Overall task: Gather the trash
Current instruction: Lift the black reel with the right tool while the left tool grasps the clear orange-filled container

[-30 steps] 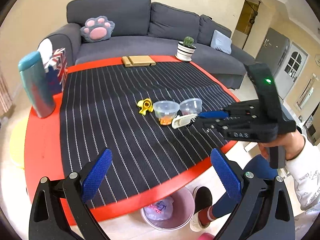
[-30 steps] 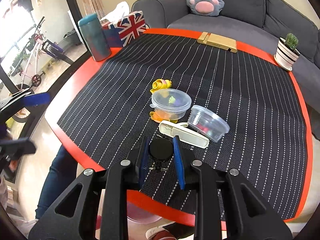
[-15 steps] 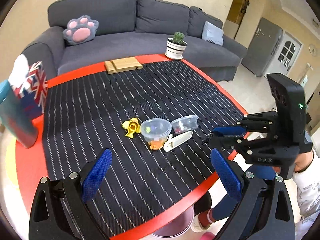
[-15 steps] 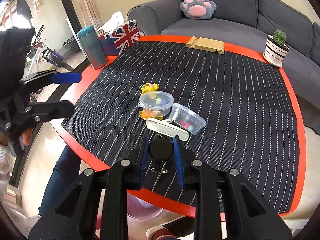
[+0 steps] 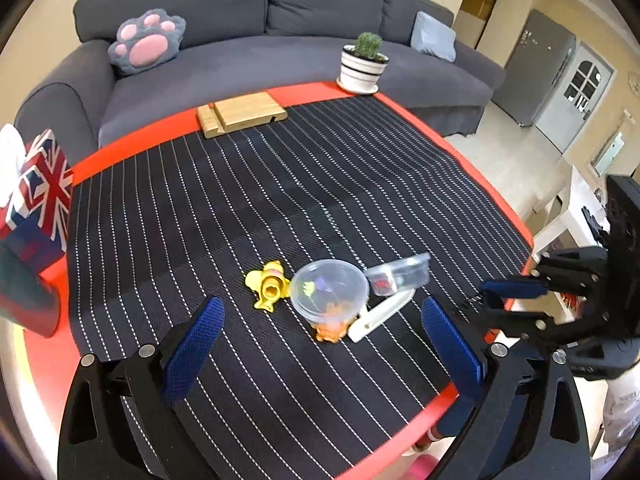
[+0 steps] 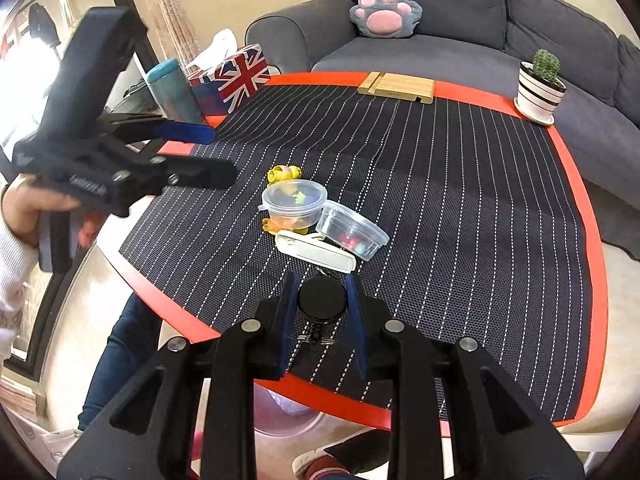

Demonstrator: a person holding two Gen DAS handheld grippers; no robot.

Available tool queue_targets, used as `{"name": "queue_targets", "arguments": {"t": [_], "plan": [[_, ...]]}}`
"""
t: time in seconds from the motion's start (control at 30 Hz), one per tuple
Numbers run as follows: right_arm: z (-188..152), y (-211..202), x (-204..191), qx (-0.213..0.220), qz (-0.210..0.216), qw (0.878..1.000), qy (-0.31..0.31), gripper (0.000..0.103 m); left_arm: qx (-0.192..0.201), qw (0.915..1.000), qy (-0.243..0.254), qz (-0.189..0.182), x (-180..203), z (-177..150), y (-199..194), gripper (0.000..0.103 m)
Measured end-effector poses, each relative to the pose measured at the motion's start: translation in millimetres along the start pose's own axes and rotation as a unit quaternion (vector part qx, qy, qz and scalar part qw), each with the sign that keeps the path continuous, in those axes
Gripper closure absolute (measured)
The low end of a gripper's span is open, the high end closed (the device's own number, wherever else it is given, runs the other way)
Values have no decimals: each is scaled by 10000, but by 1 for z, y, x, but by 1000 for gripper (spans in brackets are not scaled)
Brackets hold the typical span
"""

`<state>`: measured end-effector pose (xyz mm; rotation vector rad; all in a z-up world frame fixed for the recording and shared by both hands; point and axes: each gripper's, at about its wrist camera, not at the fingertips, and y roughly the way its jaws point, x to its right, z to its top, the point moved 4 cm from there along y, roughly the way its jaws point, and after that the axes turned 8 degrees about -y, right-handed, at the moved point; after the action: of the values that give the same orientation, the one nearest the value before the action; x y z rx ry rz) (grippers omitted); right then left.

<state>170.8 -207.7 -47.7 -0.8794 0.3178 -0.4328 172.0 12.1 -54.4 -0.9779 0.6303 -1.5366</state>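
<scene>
Our right tool (image 6: 322,312) pinches a black round badge reel (image 6: 322,298), not yet binned. Our left tool (image 5: 320,344) stands wide and empty. Just ahead on the desk (image 5: 120,150) remain two plastic cups (image 5: 329,292), a white clip (image 5: 380,314) and a yellow toy (image 5: 269,289); the bin (image 6: 288,416) waits below.

Both feeds look bright and evenly lit to me, soft indoor daylight with only faint shadows on the bench (image 5: 132,148). In the right wrist view a window (image 6: 24,52) at far left is blown out to white. Fisheye bending is strong: the bench rim curves, and the corners go black. The left claw (image 6: 192,152) is smeared by motion blur in that view (its edges ghost), and the clear tub (image 5: 400,276) in the left wrist view looks streaked too.
</scene>
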Motion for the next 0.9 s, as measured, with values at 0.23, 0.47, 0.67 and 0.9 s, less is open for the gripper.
{"name": "queue_targets", "arguments": {"t": [0.23, 0.47, 0.67, 0.9], "plan": [[-2, 1, 3, 0, -15, 10000, 42, 79, -415, 9989, -177, -104, -7, 4, 24, 8], [-4, 1, 6, 1, -27, 10000, 92, 79, -777, 9963, -282, -249, -2, 3, 47, 8], [-7, 1, 10, 5, -34, 9999, 128, 79, -966, 9947, -273, -243, 2, 1, 63, 9], [-10, 4, 13, -12, -31, 9999, 166, 79, -982, 9945, -272, -233, 3, 1, 71, 23]]}}
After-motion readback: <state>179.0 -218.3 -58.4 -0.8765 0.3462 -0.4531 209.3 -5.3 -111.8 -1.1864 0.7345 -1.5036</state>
